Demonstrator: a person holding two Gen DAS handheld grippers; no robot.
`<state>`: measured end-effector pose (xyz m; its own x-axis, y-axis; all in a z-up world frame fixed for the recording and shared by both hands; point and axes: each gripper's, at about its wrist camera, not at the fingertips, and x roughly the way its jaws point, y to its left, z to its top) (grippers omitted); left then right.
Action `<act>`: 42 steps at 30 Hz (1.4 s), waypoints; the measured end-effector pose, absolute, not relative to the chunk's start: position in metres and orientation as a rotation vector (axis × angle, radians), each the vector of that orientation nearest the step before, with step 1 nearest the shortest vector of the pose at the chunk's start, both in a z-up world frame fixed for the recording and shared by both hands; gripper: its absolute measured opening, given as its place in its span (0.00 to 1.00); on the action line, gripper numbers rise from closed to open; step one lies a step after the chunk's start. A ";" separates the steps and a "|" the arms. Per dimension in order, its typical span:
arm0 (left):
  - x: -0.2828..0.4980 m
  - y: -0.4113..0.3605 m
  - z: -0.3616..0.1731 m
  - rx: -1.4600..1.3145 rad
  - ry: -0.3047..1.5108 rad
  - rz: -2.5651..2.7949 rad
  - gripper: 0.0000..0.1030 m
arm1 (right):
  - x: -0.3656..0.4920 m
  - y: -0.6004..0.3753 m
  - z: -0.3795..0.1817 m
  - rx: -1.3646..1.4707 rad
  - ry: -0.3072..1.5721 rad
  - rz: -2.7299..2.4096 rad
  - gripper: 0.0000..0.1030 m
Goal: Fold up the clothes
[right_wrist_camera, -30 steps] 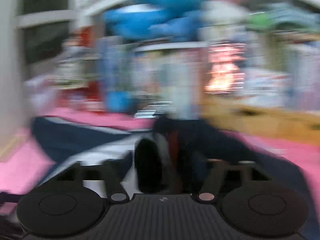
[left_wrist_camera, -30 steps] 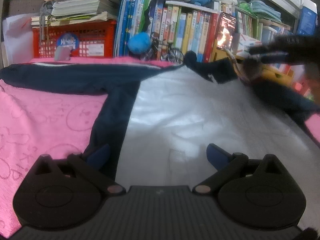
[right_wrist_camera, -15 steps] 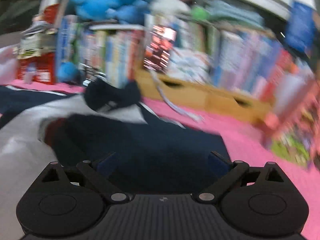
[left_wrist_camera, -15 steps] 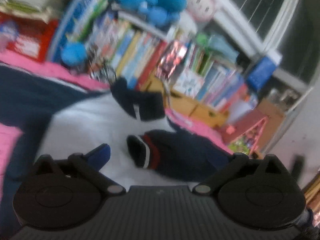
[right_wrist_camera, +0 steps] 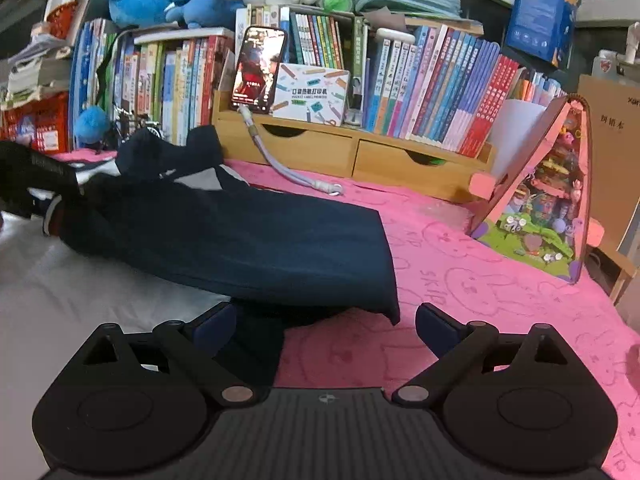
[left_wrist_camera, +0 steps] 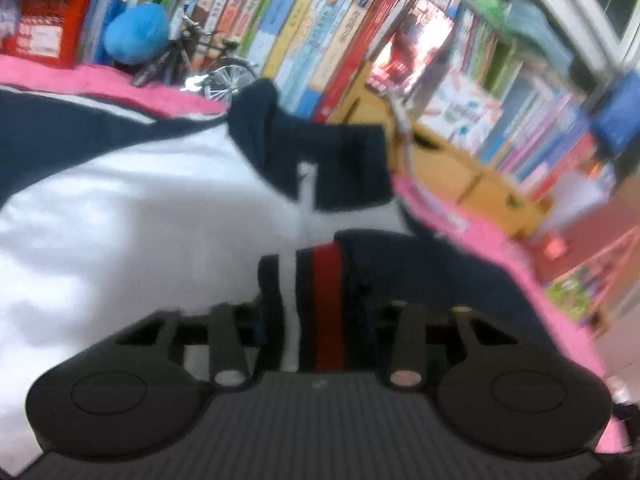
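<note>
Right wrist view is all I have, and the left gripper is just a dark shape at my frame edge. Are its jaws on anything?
Observer: Yes. On the left gripper the jaws have just been closing. The navy knit sleeve cuff with white and red stripes sits between them and looks pinched.
Operator: What's under the cuff?
Observer: The jacket's white fabric front panel. The cuff rests on it, just below the navy stand-up collar.
Operator: Other sleeve?
Observer: The other navy sleeve is not yet folded in. It lies spread out to the far side, along the pink blanket.
</note>
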<state>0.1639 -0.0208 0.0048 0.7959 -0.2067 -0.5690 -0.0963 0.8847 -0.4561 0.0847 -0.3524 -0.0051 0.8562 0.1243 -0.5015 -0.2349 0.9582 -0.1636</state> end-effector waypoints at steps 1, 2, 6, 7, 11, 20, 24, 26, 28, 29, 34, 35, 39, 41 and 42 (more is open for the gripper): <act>0.165 -0.018 0.013 -0.473 0.627 -0.059 0.30 | 0.085 -0.351 -0.006 -0.235 0.507 0.188 0.95; 0.165 -0.014 0.023 -0.459 0.592 -0.059 0.30 | 0.086 -0.350 -0.007 -0.247 0.505 0.186 0.95; 0.165 0.007 0.064 -0.406 0.452 -0.052 0.30 | 0.092 -0.342 -0.007 -0.301 0.490 0.188 0.95; 0.165 0.013 0.073 -0.386 0.422 -0.039 0.30 | 0.094 -0.339 -0.007 -0.315 0.484 0.190 0.96; 0.167 0.035 0.079 -0.313 0.387 0.027 0.30 | 0.107 -0.321 -0.004 -0.352 0.472 0.230 0.97; 0.178 0.068 0.006 -0.283 0.617 0.109 0.33 | 0.138 -0.240 -0.024 -0.584 0.465 0.357 0.98; 0.181 0.071 -0.005 -0.206 0.656 0.106 0.37 | 0.147 -0.238 -0.031 -0.652 0.447 0.318 0.99; 0.180 0.071 -0.007 -0.166 0.655 0.102 0.37 | 0.155 -0.255 -0.032 -0.653 0.447 0.252 0.99; 0.183 0.071 -0.009 -0.129 0.659 0.103 0.39 | 0.165 -0.278 -0.033 -0.638 0.459 0.163 0.99; 0.186 0.071 -0.010 -0.117 0.664 0.101 0.42 | 0.171 -0.293 -0.033 -0.592 0.474 0.143 0.99; 0.193 0.078 -0.007 -0.085 0.682 0.077 0.44 | 0.188 -0.343 -0.033 -0.342 0.552 0.139 0.99; 0.192 0.083 -0.001 -0.090 0.678 0.073 0.45 | 0.189 -0.346 -0.033 -0.325 0.561 0.145 0.99; 0.184 0.111 0.022 -0.188 0.638 0.026 0.50 | 0.189 -0.347 -0.034 -0.337 0.558 0.141 0.99; 0.177 0.126 0.031 -0.245 0.611 0.046 0.51 | 0.188 -0.346 -0.034 -0.341 0.557 0.141 1.00; 0.174 0.133 0.036 -0.264 0.595 0.083 0.48 | 0.188 -0.345 -0.034 -0.343 0.556 0.141 1.00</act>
<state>0.1738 0.1331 0.0356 0.8257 0.0016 -0.5642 -0.1532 0.9630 -0.2216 0.1879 -0.3452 -0.0339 0.8413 0.0392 -0.5391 -0.2229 0.9338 -0.2799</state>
